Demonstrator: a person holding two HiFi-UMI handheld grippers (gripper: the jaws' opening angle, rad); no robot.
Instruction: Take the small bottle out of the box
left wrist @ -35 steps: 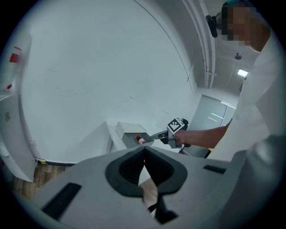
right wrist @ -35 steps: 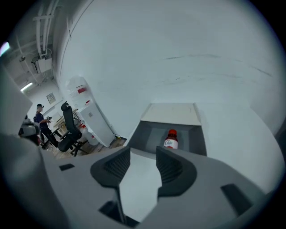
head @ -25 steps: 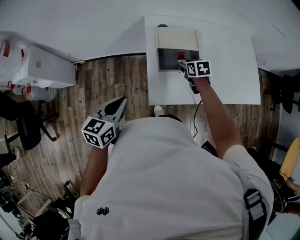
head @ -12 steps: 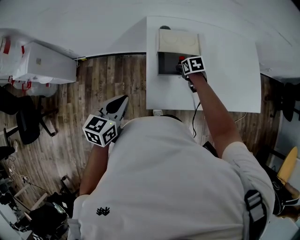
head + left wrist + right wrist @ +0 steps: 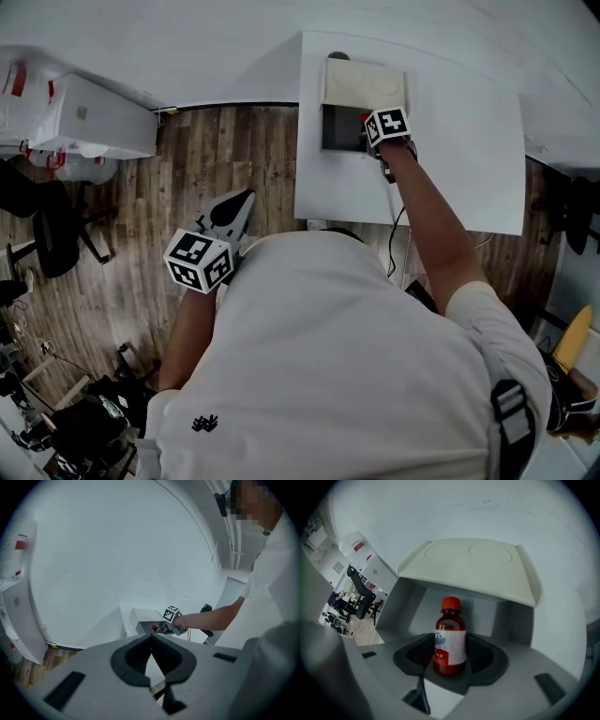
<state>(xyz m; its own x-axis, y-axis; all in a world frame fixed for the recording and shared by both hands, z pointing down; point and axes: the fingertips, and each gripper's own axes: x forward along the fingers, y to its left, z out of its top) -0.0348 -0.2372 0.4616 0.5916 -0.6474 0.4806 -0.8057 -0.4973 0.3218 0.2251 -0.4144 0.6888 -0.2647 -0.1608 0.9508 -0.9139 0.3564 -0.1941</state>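
A small dark-red bottle [image 5: 450,641] with a red cap and a white label stands upright inside the grey box [image 5: 408,602], under its raised cream lid [image 5: 473,564]. My right gripper [image 5: 451,660] reaches into the box opening, with the bottle between its dark pads [image 5: 490,656]. The jaws are closing, and a gap still shows on each side of the bottle. From the head view the box [image 5: 364,89] sits at the far edge of the white table [image 5: 459,150], and the right gripper [image 5: 368,131] is at its mouth. My left gripper [image 5: 239,204] hangs shut over the wooden floor, holding nothing.
The white table juts out from a white wall. A black cable [image 5: 396,234] hangs off the table's near edge. A white cabinet [image 5: 89,122] and a black office chair [image 5: 47,253] stand to the left on the wooden floor.
My right gripper has pushed farther into the box, so the bottle now stands between its jaws. The left gripper has stayed where it was.
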